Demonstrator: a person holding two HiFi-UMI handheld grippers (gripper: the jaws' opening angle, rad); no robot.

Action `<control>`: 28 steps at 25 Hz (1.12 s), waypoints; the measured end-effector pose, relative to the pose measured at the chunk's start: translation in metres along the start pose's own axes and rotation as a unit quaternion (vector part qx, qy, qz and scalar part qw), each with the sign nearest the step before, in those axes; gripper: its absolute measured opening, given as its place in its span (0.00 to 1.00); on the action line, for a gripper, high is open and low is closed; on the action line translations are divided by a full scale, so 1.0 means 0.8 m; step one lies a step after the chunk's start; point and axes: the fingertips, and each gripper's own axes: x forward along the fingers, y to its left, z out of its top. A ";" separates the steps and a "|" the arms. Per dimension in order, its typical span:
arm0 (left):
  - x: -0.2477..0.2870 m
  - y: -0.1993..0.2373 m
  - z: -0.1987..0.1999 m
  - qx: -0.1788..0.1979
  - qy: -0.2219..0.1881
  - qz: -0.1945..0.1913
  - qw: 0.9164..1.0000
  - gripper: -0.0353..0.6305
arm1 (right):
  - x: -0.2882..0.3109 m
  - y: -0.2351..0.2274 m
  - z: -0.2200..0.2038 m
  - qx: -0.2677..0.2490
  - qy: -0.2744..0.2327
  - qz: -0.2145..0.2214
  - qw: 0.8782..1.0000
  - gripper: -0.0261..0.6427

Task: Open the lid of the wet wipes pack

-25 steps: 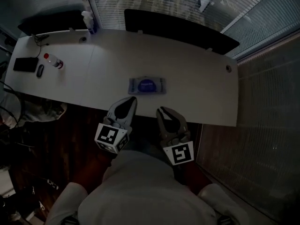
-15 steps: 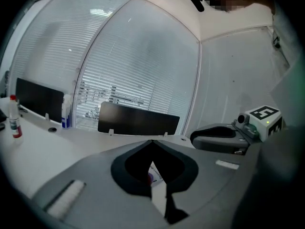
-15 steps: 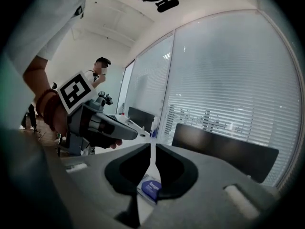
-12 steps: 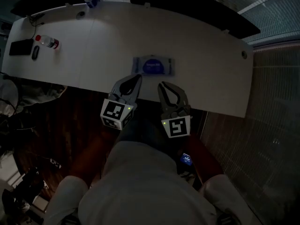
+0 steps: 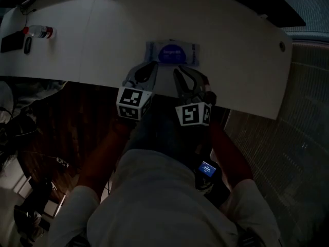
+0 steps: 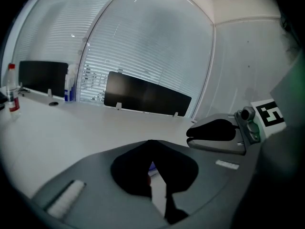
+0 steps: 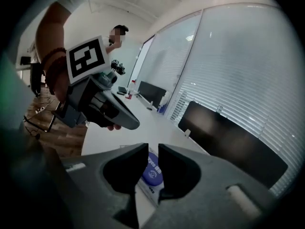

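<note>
The wet wipes pack (image 5: 172,53), flat with a blue oval lid, lies on the white desk (image 5: 103,45) near its front edge. Both grippers hover just short of it, side by side. My left gripper (image 5: 153,66) points at the pack's left part; in the left gripper view its tips (image 6: 151,142) meet with nothing between them, and a blue sliver of the pack (image 6: 152,166) shows below. My right gripper (image 5: 180,72) is opening: a narrow gap (image 7: 153,149) parts its tips, and they are not pressing on anything. The pack (image 7: 152,173) lies beyond them.
A water bottle (image 5: 38,31), a dark phone (image 5: 9,42) and a mouse (image 5: 26,44) sit at the desk's left end. A dark partition panel (image 6: 143,97) runs along the far edge, in front of window blinds. A person (image 7: 116,37) stands in the background.
Both grippers have dropped and gone forward from in front of the desk to its front edge, close to the pack. The right gripper's jaws have parted a little.
</note>
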 end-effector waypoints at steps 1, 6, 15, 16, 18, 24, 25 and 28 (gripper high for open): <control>0.005 0.005 -0.008 -0.002 0.005 0.002 1.000 0.06 | 0.008 0.001 -0.008 -0.004 0.007 0.001 1.000 0.13; 0.027 0.029 -0.049 -0.006 0.035 0.012 0.999 0.06 | 0.043 0.007 -0.042 -0.039 0.036 0.005 0.999 0.16; 0.064 0.047 -0.097 -0.003 0.095 0.030 0.995 0.06 | 0.074 0.024 -0.087 -0.056 0.065 0.020 0.996 0.16; 0.068 0.048 -0.100 -0.002 0.103 0.031 0.994 0.06 | 0.076 0.026 -0.089 -0.061 0.066 0.021 0.996 0.17; 0.075 0.048 -0.105 0.000 0.120 0.029 0.992 0.06 | 0.081 0.028 -0.093 -0.074 0.068 0.022 0.995 0.17; 0.083 0.045 -0.122 0.003 0.162 0.021 0.987 0.06 | 0.087 0.031 -0.101 -0.138 0.079 0.018 0.987 0.20; 0.084 0.045 -0.124 0.004 0.165 0.021 0.986 0.06 | 0.088 0.032 -0.102 -0.142 0.080 0.019 0.986 0.20; 0.085 0.046 -0.124 0.007 0.166 0.020 0.986 0.06 | 0.089 0.032 -0.103 -0.138 0.080 0.022 0.987 0.20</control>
